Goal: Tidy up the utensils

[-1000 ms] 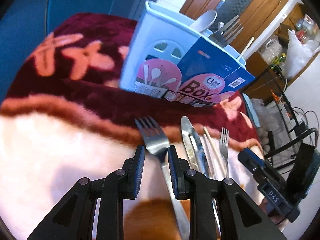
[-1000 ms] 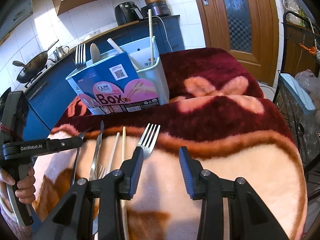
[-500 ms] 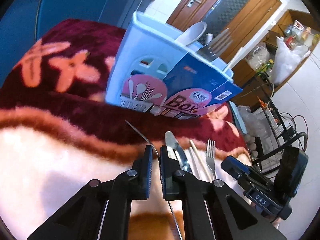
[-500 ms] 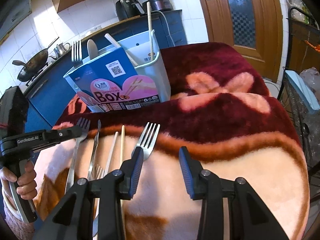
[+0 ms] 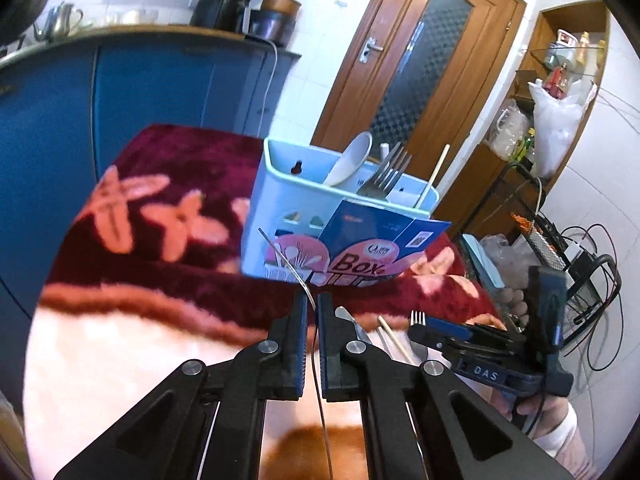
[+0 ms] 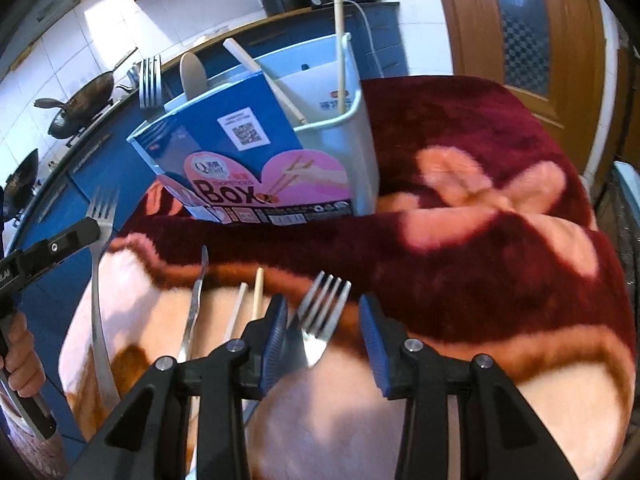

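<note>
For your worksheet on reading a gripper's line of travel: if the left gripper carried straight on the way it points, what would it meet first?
Probably the utensil box: it stands directly ahead of the left gripper, which is shut on a fork, though depth is unclear.

A pale-blue utensil holder (image 6: 352, 152) stood at the far middle of the blanket-covered table (image 6: 500, 240), its top crowded by an upright fork (image 6: 150, 80), a spoon (image 6: 193, 74) and chopsticks (image 6: 340, 32). Nearer, a knife (image 6: 196, 308), two loose chopsticks (image 6: 258, 294) and a second fork (image 6: 320, 316) lay side by side. The blanket to their right was bare, leaving open passage.
</note>
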`<action>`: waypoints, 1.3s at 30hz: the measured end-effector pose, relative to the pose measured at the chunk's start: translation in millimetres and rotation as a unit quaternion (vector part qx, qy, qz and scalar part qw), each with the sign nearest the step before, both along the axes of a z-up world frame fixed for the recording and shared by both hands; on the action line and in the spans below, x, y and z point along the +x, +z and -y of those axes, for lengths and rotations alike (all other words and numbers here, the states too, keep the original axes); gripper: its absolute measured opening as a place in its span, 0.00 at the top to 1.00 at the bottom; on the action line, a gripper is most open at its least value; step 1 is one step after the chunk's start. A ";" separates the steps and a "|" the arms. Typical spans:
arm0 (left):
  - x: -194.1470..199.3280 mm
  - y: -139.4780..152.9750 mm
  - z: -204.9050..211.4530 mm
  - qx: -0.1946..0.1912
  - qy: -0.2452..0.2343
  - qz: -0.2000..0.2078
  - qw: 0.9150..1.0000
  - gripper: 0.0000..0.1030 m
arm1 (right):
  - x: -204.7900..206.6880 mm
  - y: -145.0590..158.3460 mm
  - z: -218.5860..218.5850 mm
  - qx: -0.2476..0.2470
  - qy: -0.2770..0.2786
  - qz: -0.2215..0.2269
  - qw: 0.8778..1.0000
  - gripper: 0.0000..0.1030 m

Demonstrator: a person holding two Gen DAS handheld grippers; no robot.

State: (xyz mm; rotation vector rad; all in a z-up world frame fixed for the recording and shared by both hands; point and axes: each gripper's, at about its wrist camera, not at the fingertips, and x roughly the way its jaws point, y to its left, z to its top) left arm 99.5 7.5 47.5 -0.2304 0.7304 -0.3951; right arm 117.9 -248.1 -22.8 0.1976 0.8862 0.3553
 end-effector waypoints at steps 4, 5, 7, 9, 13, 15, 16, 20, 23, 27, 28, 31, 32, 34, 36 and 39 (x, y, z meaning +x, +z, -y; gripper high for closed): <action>-6.3 5.8 -2.0 0.005 0.000 0.012 1.000 0.96 | 3.6 -3.7 11.7 0.042 -0.001 -0.008 0.999 0.88; -6.8 5.8 -1.8 0.006 0.000 0.012 1.000 0.96 | 2.6 -3.5 14.6 0.053 0.001 -0.006 0.999 0.91; -8.6 6.7 -3.0 0.007 0.000 0.014 1.000 0.96 | -2.8 -0.4 15.0 0.065 0.003 0.005 0.998 0.95; -10.8 7.7 -5.1 0.007 0.001 0.017 1.000 0.96 | -10.2 5.7 13.1 0.066 0.004 0.024 0.998 0.96; -16.1 11.8 -6.4 0.004 0.002 0.027 1.000 0.96 | -26.4 22.0 6.3 0.064 0.007 0.065 0.996 0.98; -18.8 14.5 -6.7 0.002 0.001 0.033 0.999 0.96 | -35.3 32.1 3.5 0.063 0.005 0.086 0.994 0.98; -19.9 15.9 -6.9 0.000 0.000 0.036 0.999 0.96 | -40.4 38.0 2.3 0.063 0.003 0.098 0.993 0.98; -26.8 23.8 -6.5 -0.008 -0.004 0.049 0.999 0.97 | -60.8 58.4 0.2 0.071 -0.005 0.147 0.987 0.98; -30.8 30.8 -4.8 -0.012 -0.009 0.062 0.998 0.97 | -74.6 73.0 1.4 0.070 -0.019 0.191 0.979 0.98; -37.0 41.0 -1.2 -0.014 -0.012 0.082 0.996 0.98 | -80.7 86.7 7.2 0.068 -0.047 0.231 0.969 0.98; -37.6 43.5 -0.9 -0.016 -0.011 0.085 0.996 0.98 | -80.9 89.5 9.4 0.071 -0.053 0.236 0.968 0.98; -38.9 52.4 -1.9 -0.020 -0.007 0.099 0.995 0.98 | -81.4 96.5 18.3 0.079 -0.070 0.250 0.962 0.98; -38.5 55.4 -2.0 -0.021 -0.005 0.104 0.994 0.98 | -81.8 98.6 19.9 0.076 -0.077 0.255 0.961 0.98; -36.2 62.2 -1.7 -0.019 -0.002 0.112 0.993 0.98 | -82.7 102.9 21.4 0.066 -0.089 0.267 0.957 0.98; -33.5 69.9 0.2 -0.012 0.002 0.123 0.992 0.98 | -81.9 105.4 22.5 0.060 -0.095 0.271 0.956 0.98; -27.6 83.7 3.3 0.006 0.015 0.155 0.988 0.98 | -80.3 105.9 25.5 0.064 -0.099 0.271 0.956 0.98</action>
